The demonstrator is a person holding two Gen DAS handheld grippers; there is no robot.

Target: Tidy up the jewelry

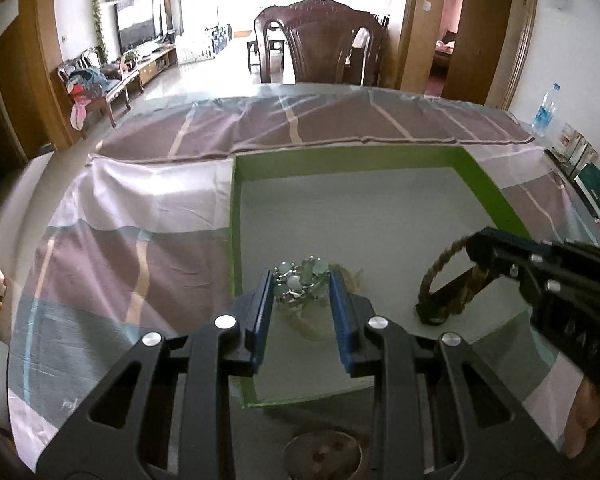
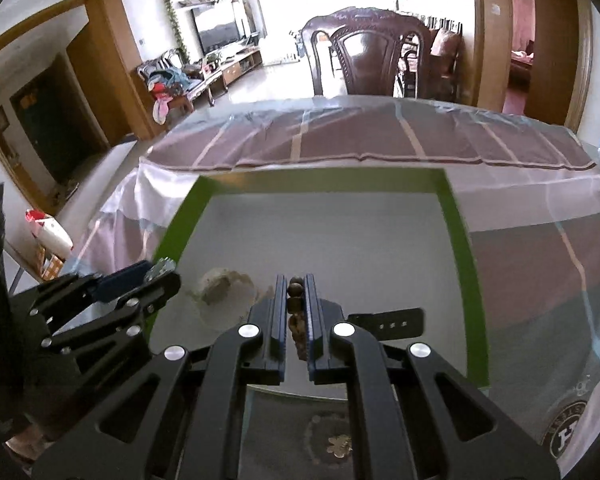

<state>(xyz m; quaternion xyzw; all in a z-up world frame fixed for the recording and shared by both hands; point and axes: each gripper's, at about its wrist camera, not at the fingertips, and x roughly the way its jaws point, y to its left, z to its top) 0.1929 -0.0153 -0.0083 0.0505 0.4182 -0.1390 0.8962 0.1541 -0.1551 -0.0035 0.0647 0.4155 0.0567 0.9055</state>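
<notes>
My left gripper (image 1: 300,280) is shut on a silver bracelet with pale green stones (image 1: 300,284), held over the grey floor of a green-walled tray (image 1: 340,162). A pale cream item (image 1: 312,326) lies on the tray floor beneath it. My right gripper (image 2: 296,280) is shut on a brown braided bracelet with dark beads (image 2: 295,286), and a black strap (image 2: 392,322) sticks out to its right. In the left wrist view the right gripper (image 1: 476,256) comes in from the right with the braided loop (image 1: 440,268). The right wrist view shows the left gripper (image 2: 160,272) at the tray's left wall.
A striped cloth (image 1: 140,240) covers the table. A round dish (image 2: 332,436) holding a small flower-shaped piece sits at the near edge. A water bottle (image 1: 545,110) and boxes (image 1: 596,196) stand at the right. A dark wooden chair (image 1: 320,40) is behind the table.
</notes>
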